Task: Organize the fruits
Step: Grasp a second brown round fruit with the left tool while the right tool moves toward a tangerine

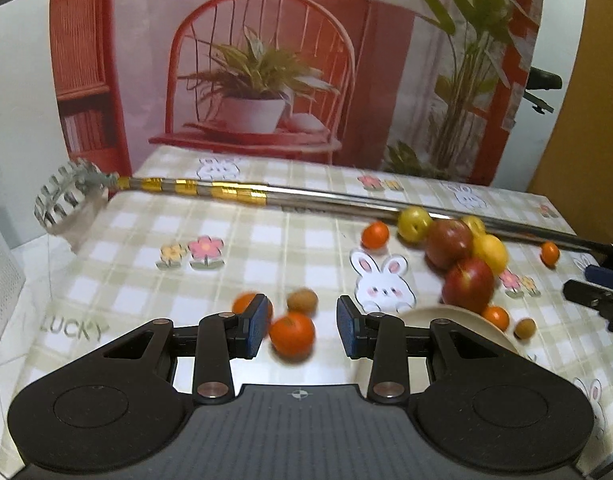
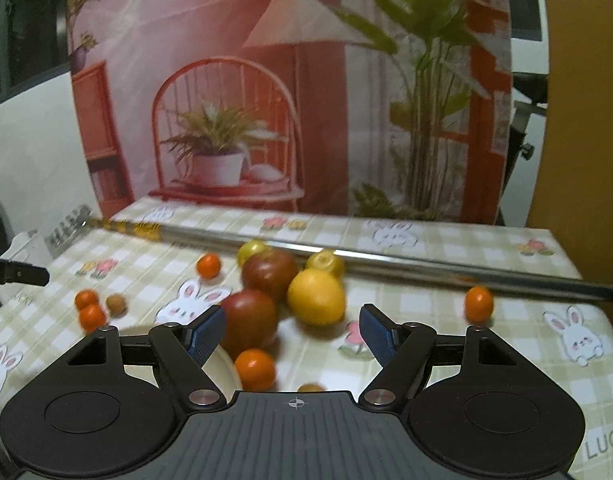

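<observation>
Fruit lies scattered on a checked tablecloth. In the left wrist view my left gripper (image 1: 300,326) is open, with a small orange (image 1: 292,336) on the cloth between its fingers and a brown longan (image 1: 302,300) just beyond. Another small orange (image 1: 246,304) sits behind the left finger. Two red apples (image 1: 468,284) and a yellow fruit (image 1: 492,252) cluster to the right beside a cream plate (image 1: 458,318). In the right wrist view my right gripper (image 2: 292,330) is open above the red apple (image 2: 250,322), the yellow orange (image 2: 316,296) and a small orange (image 2: 255,369).
A long telescopic metal rod (image 1: 266,194) with a comb-like head (image 1: 66,196) lies across the far side of the table. Small oranges (image 2: 479,302) and yellow-green fruits (image 2: 326,263) lie loose. A printed backdrop stands behind the table. The table's left edge drops away.
</observation>
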Tool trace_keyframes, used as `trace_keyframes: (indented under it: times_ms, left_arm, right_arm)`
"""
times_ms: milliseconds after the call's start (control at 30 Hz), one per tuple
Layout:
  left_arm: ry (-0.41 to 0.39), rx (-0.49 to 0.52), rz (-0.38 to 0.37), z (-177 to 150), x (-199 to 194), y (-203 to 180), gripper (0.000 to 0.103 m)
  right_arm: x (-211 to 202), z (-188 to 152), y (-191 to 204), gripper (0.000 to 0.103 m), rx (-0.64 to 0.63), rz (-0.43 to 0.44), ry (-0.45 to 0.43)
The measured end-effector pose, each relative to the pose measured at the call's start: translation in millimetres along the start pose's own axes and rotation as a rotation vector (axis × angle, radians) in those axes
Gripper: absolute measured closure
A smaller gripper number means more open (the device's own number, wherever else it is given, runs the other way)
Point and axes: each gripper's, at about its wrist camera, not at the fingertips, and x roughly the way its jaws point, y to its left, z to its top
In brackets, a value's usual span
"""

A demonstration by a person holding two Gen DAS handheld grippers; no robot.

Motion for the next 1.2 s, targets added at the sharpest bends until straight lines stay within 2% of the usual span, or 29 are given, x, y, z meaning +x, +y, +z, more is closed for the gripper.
trace_keyframes:
  times_ms: [200, 333, 500, 700, 867, 1200]
  left_arm:
    - [0.034, 0.002, -0.029, 9, 20, 2, 0.063]
    - [0.052, -0.007, -0.065, 8, 35, 4, 0.053]
    - [0.077, 0.041, -0.045, 9, 53, 2, 0.052]
    - [0.12, 0.092, -0.055, 8, 76, 3, 0.053]
    - [0.15, 0.151, -0.049, 10, 92, -2, 0.061]
    - [0.215, 0.181, -0.026, 11, 121, -4, 0.064]
  right_arm:
    - [5, 5, -13, 0.032, 0.019, -0.017, -0.009]
    - [12, 1, -16, 0.032, 0.031, -0.014, 0.007]
    - [19, -3, -23, 0.032, 0.069, -0.007, 0.027]
    - [25, -3, -29, 0.032, 0.086, -0.008, 0.033]
    - [30, -4, -31, 0.032, 0.091, -0.006, 0.044]
    - [33, -6, -37, 0.032, 0.106, -0.013, 0.054]
